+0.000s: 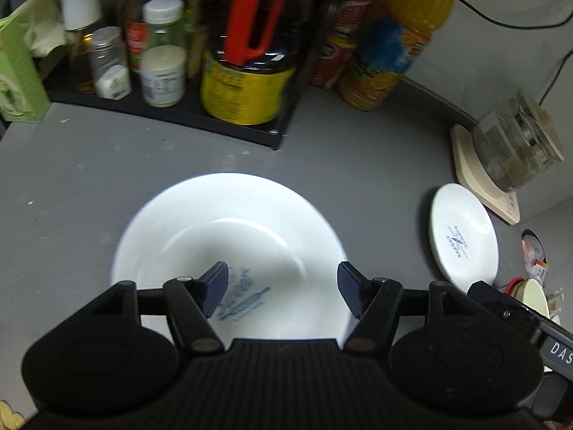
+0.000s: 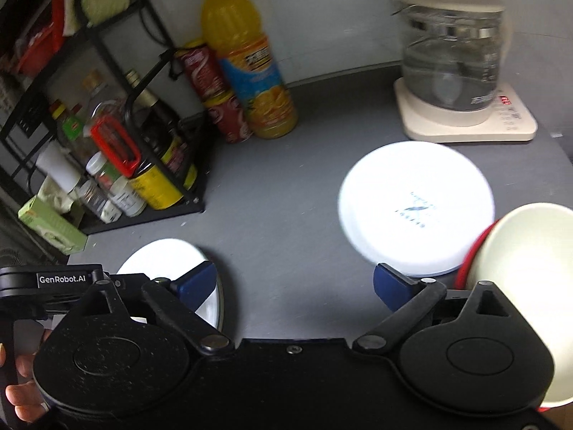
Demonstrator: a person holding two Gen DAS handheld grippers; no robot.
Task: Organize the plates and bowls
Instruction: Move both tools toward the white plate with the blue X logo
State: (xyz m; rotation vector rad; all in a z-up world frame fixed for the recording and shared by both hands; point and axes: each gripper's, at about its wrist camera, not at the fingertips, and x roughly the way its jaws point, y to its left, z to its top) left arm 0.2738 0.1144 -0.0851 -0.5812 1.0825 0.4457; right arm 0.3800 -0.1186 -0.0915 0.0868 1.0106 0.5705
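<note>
Large white plate [image 1: 229,251] empty, upside up on grey counter [image 1: 71,186], blue print at centre. Smaller white plate [image 2: 417,208] empty, near glass kettle [image 2: 451,57]. Cream bowl [image 2: 526,279] at right edge, contents not visible. Left gripper [image 1: 283,288] angled down over large plate, jaws apart, holding nothing. Right gripper [image 2: 295,285] jaws wide, empty, between both plates.
</note>
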